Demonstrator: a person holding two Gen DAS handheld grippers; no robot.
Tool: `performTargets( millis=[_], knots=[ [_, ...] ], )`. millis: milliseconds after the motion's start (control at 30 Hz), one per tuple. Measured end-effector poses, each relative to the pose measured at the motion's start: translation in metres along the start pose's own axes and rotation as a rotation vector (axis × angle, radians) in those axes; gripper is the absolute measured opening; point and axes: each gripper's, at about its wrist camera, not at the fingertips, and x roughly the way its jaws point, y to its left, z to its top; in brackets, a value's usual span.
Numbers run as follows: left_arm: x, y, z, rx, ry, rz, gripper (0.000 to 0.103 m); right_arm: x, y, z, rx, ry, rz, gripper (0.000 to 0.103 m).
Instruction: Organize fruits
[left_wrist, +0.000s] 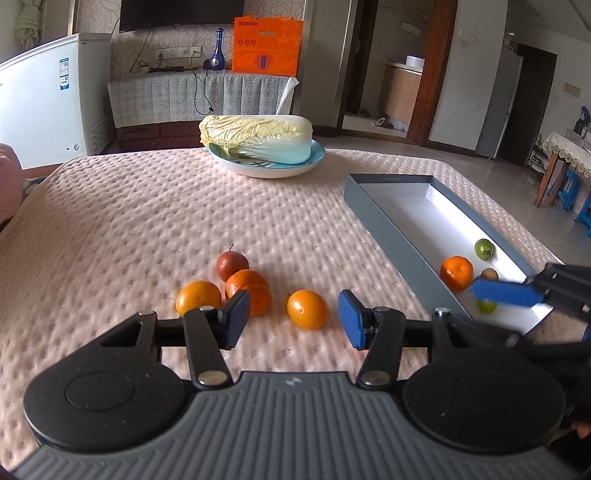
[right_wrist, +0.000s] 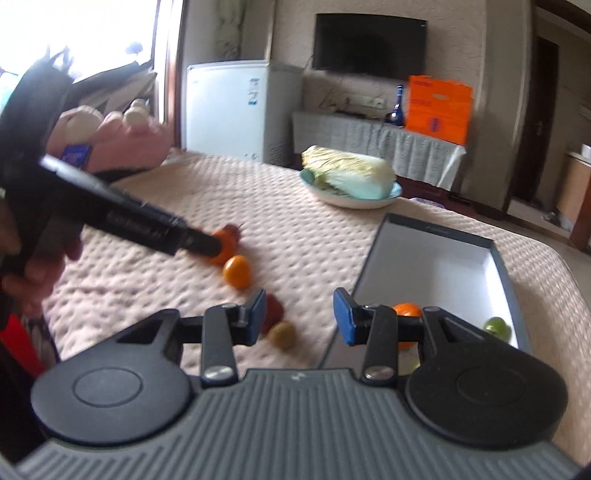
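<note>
hovering near the oranges (left_wrist: 307, 309), the left gripper (left_wrist: 293, 319) is held spread, empty; the right gripper (right_wrist: 299, 317) is spread, empty, by the box (right_wrist: 373, 258) edge.

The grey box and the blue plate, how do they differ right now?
The grey box is long, rectangular and straight-walled with a white inside; the blue plate is round and shallow. The grey box holds small fruit, a mandarin and green ones; the blue plate carries one large napa cabbage. The grey box lies at the bedspread's right side; the blue plate sits at its far edge. Both rest on the pink bedspread.
</note>
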Motion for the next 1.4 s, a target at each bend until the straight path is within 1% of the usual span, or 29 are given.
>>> performTargets(
  millis=[167,433,600,667,800,900,1000,1133,1300,1400],
  knots=[
    [-0.001,0.003,0.001,-0.004,-0.001,0.001,0.059,0.014,0.009,-0.002,-0.052,0.072,-0.013,0.042],
    [-0.005,0.009,0.000,-0.012,-0.003,0.005,0.059,0.032,0.023,-0.006,-0.142,0.143,-0.063,0.041],
    [-0.006,0.011,-0.001,-0.011,-0.001,0.003,0.059,0.046,0.034,-0.008,-0.217,0.186,-0.088,0.035],
    [-0.006,0.011,-0.001,-0.012,-0.002,-0.001,0.059,0.052,0.033,-0.009,-0.204,0.208,-0.089,0.032],
    [-0.007,0.012,-0.002,-0.011,-0.002,-0.004,0.059,0.056,0.030,-0.006,-0.177,0.218,-0.069,0.026],
    [-0.006,0.011,-0.002,-0.010,0.001,-0.008,0.059,0.054,0.027,-0.005,-0.163,0.225,-0.053,0.025],
    [-0.005,0.008,-0.002,-0.005,0.003,-0.021,0.059,0.045,0.019,-0.003,-0.111,0.221,-0.022,0.025],
    [0.000,-0.009,-0.004,0.035,0.013,-0.055,0.059,0.030,0.010,-0.001,-0.062,0.222,0.035,0.025],
    [0.012,-0.037,-0.007,0.089,0.036,-0.097,0.059,0.016,0.000,-0.003,-0.026,0.217,0.065,0.025],
    [0.021,-0.051,-0.008,0.106,0.051,-0.109,0.059,0.010,-0.003,-0.004,-0.013,0.217,0.103,0.025]
  ],
)
